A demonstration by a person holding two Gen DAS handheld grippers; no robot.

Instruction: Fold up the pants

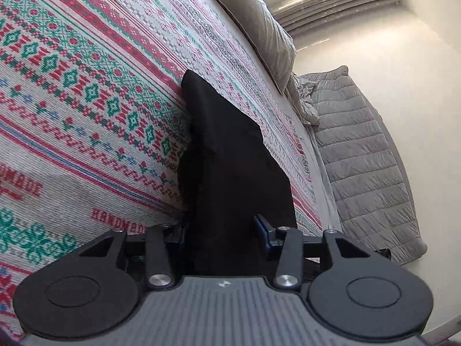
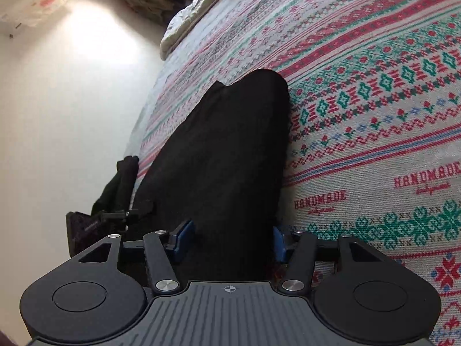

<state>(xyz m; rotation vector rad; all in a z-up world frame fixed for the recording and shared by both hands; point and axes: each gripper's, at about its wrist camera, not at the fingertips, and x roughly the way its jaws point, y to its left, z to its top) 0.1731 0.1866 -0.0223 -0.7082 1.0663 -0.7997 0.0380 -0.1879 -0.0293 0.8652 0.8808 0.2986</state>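
In the left wrist view the black pants [image 1: 230, 155] lie as a long dark strip on the bed, over the patterned bedspread [image 1: 86, 92], their near end running in between the fingers of the left gripper [image 1: 222, 230]. The blue pad on the right stands clear of the cloth with a bright gap beside it, and the left pad is lost against the black fabric, so the fingers read as parted around the cloth rather than clamped on it. To do this step well, the fingers should take the full thickness of the near edge, squarely and at the same depth as the other side, before any lift. A beige pillow [image 1: 259, 28] lies at the head of the bed, and a grey quilted blanket [image 1: 368, 155] lies beside the bed, both well apart from the pants; nothing lies in the line of a fold toward the far end. In the right wrist view the pants [image 2: 224, 155] again run away from the camera, their near end between the two blue pads of the right gripper [image 2: 227, 239]; the pads sit just beside the fabric, but whether they press on it I cannot tell. At the left, past the bed edge, a dark garment [image 2: 121, 178] hangs near a black device [image 2: 83, 230], close to this gripper but off the fold path.
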